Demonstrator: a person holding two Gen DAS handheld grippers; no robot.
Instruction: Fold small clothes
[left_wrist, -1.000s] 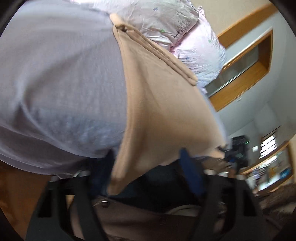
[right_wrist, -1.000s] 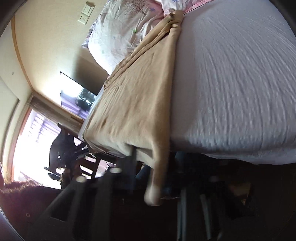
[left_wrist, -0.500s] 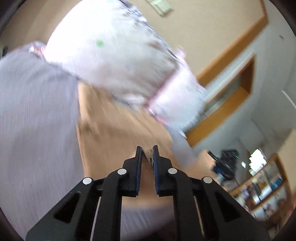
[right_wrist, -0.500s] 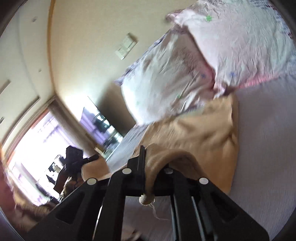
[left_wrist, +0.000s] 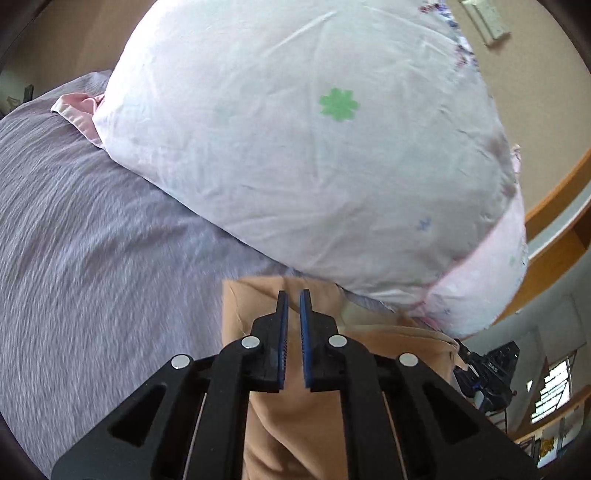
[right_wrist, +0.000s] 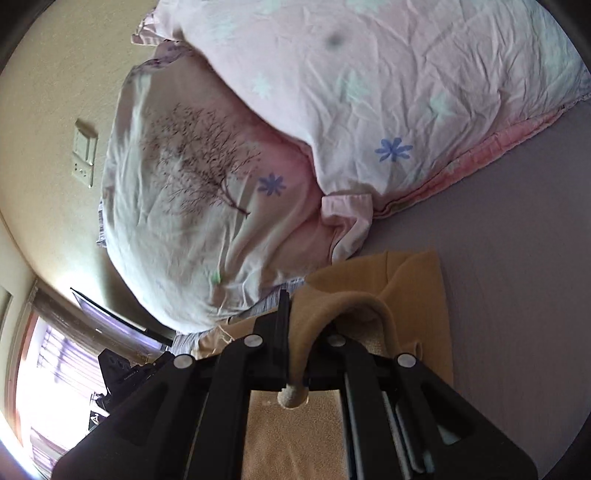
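Just beyond the left claw (left_wrist: 294, 301), whose narrow-gapped fingers seem empty, the tan garment (left_wrist: 295, 424) lies on the bed (left_wrist: 92, 258) against the pillows (left_wrist: 314, 147). Right claw (right_wrist: 299, 314) pinches a garment fold; I'd lay it flat before letting go, edges aligned

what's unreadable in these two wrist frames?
- Left wrist: the tan garment runs under the left gripper and off the bottom edge; its type and fold state are hidden.
- Right wrist: the cloth draped over the right gripper covers one side of the jaws.
- Right wrist: the window is blown out.
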